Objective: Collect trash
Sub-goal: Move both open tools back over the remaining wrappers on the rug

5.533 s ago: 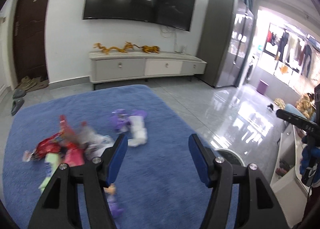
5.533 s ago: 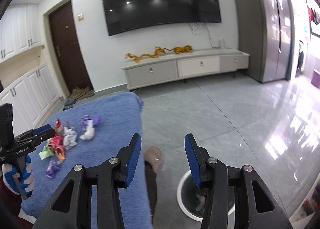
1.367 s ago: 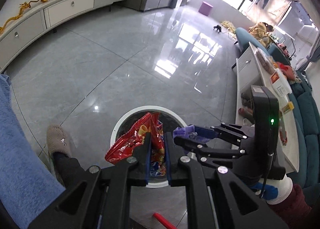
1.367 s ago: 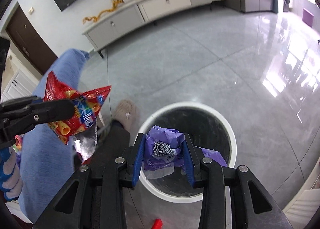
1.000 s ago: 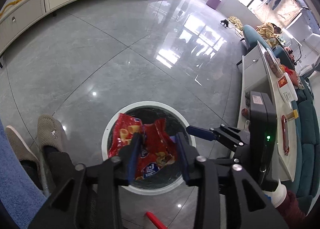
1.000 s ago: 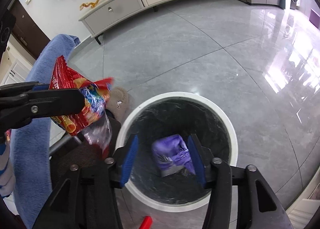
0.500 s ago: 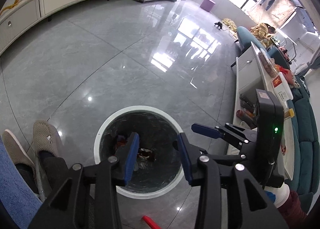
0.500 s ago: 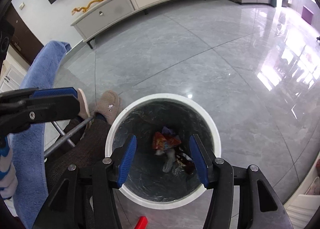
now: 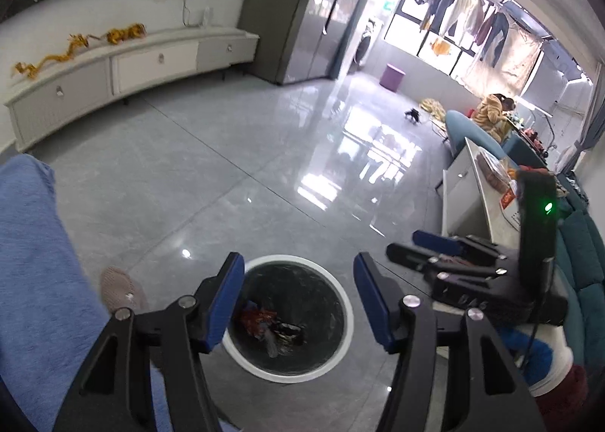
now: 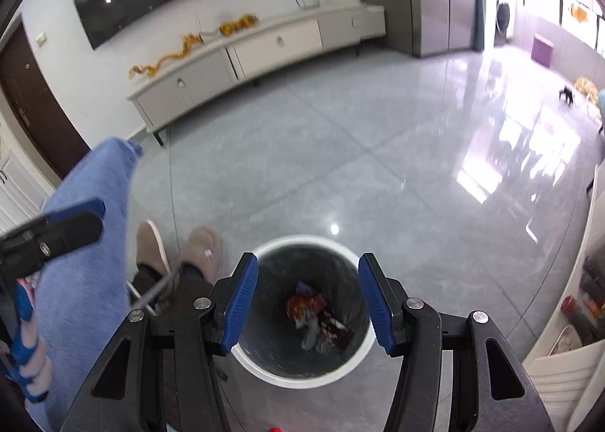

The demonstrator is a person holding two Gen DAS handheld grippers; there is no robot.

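Note:
A round bin with a white rim (image 9: 287,258) (image 10: 302,239) stands on the grey floor below both grippers. Inside it lie a red snack wrapper (image 9: 257,318) (image 10: 304,307) and other crumpled trash. My left gripper (image 9: 298,299) hangs above the bin, its jaws opening with nothing between them. It also shows at the left of the right wrist view, as the left gripper (image 10: 94,218). My right gripper (image 10: 307,299) is open and empty over the bin. In the left wrist view the right gripper (image 9: 406,243) reaches in from the right.
The blue-covered table (image 9: 34,262) (image 10: 94,197) is at the left, with a person's slippered feet (image 10: 200,243) beside the bin. A white TV cabinet (image 10: 264,50) lines the far wall. A white side table (image 9: 472,197) and teal sofa stand right.
The left gripper let the red wrapper drop into the bin and its jaws spread wider. Both grippers rose and tilted up, so the bin looks smaller and lower.

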